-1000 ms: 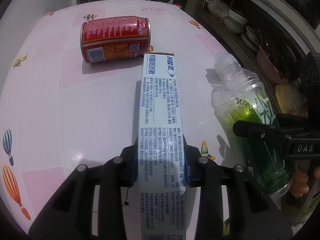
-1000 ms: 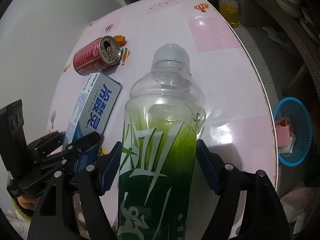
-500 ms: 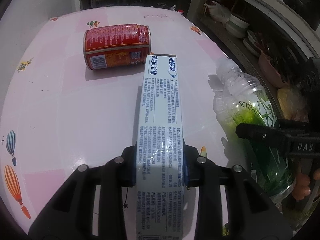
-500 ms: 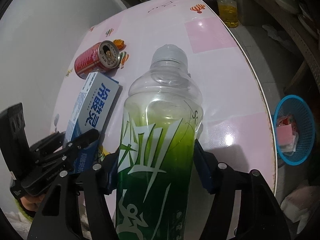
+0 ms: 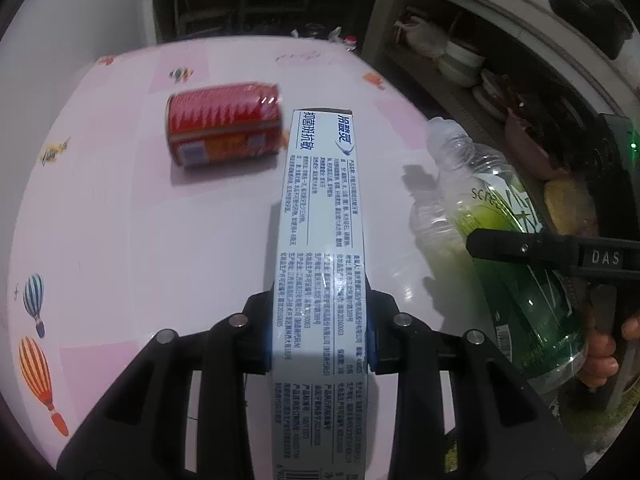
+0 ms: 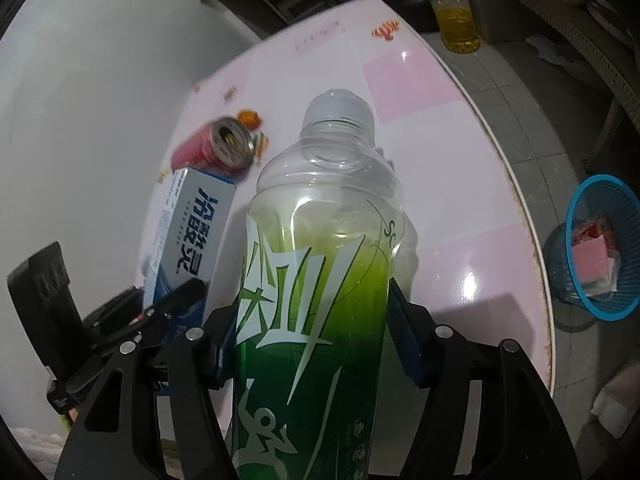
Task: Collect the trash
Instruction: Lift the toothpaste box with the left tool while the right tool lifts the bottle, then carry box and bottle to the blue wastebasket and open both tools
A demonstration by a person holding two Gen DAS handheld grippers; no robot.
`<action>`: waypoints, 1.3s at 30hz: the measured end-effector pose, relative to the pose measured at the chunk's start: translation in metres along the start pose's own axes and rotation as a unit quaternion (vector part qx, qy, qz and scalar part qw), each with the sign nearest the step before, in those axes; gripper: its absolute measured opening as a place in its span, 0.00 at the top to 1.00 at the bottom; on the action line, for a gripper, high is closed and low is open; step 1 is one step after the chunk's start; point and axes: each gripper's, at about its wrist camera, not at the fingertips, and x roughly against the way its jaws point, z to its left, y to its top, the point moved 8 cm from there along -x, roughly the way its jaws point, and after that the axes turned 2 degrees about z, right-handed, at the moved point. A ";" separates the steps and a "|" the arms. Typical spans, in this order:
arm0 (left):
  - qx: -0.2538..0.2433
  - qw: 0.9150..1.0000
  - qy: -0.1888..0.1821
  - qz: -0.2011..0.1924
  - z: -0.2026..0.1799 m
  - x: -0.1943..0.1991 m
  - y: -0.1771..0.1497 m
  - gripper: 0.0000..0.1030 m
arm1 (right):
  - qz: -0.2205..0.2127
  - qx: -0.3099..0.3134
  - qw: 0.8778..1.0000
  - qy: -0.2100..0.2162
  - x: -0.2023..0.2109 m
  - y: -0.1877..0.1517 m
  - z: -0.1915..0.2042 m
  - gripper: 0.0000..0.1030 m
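Observation:
My left gripper (image 5: 320,332) is shut on a long white and blue toothpaste box (image 5: 320,220) and holds it above the pink table (image 5: 120,220). My right gripper (image 6: 312,336) is shut on a clear and green plastic bottle (image 6: 320,264), also held above the table. The bottle (image 5: 500,216) shows in the left wrist view at right, the box (image 6: 188,232) in the right wrist view at left. A red can (image 5: 224,124) lies on its side on the table past the box tip; it also shows in the right wrist view (image 6: 216,152).
A blue basket (image 6: 600,248) with some trash stands on the floor right of the table. A bottle of yellow oil (image 6: 454,20) stands on the floor beyond the table. Shelves with bowls (image 5: 460,64) run along the right. A white wall (image 6: 100,80) is at left.
Both grippers have lifted higher and pulled back from the table with the box and bottle in them. The can stays where it lay.

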 end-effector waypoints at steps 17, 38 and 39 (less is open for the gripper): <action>-0.159 0.972 -0.166 0.053 -0.196 -0.031 0.080 0.70 | -0.174 -0.222 0.959 -0.005 0.136 -0.024 -0.182 0.40; -0.221 0.927 -0.130 0.275 -0.388 -0.306 0.064 0.46 | -0.167 -0.501 0.849 -0.026 0.018 -0.060 -0.455 0.32; -0.215 0.932 -0.122 0.265 -0.389 -0.312 0.068 0.41 | -0.172 -0.504 0.846 -0.032 0.013 -0.056 -0.464 0.30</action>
